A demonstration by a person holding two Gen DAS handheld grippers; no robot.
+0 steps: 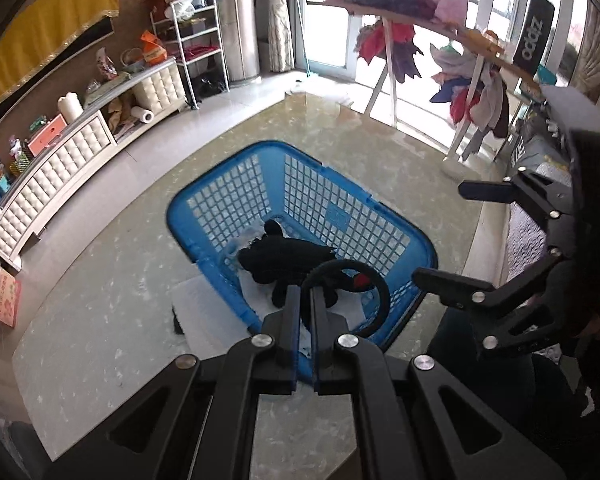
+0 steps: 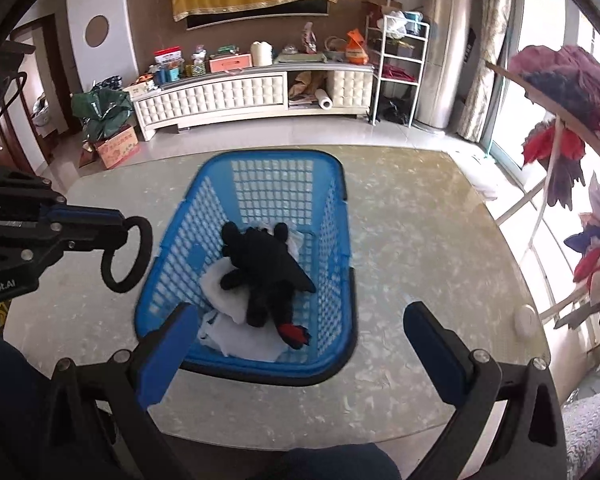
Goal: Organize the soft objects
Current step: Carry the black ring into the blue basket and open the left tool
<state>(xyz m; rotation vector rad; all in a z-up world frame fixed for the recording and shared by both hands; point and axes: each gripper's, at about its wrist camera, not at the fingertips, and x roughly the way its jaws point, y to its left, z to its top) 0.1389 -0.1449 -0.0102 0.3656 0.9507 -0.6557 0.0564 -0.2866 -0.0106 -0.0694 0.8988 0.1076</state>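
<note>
My left gripper (image 1: pixel 306 292) is shut on a black soft ring (image 1: pixel 382 288) that loops out past its fingertips. It hangs above the near corner of the blue mesh basket (image 1: pixel 220 160). In the right wrist view the same left gripper (image 2: pixel 120 228) holds the ring (image 2: pixel 150 248) just left of the basket (image 2: pixel 276 155). A black plush toy (image 2: pixel 268 264) with a red tail tip lies in the basket on white cloths (image 2: pixel 236 340). My right gripper (image 2: pixel 300 308) stands open over the basket's near end, nothing between its blue pads (image 2: pixel 168 352). The left wrist view shows the plush toy (image 1: pixel 288 256) and the right gripper (image 1: pixel 440 232).
The basket stands on a pale marbled table (image 2: pixel 400 240). A small white round object (image 2: pixel 526 316) sits near the table's right edge. A drying rack (image 1: pixel 400 20) hung with coloured cloths stands by the window. A white cabinet (image 2: pixel 240 92) runs along the far wall.
</note>
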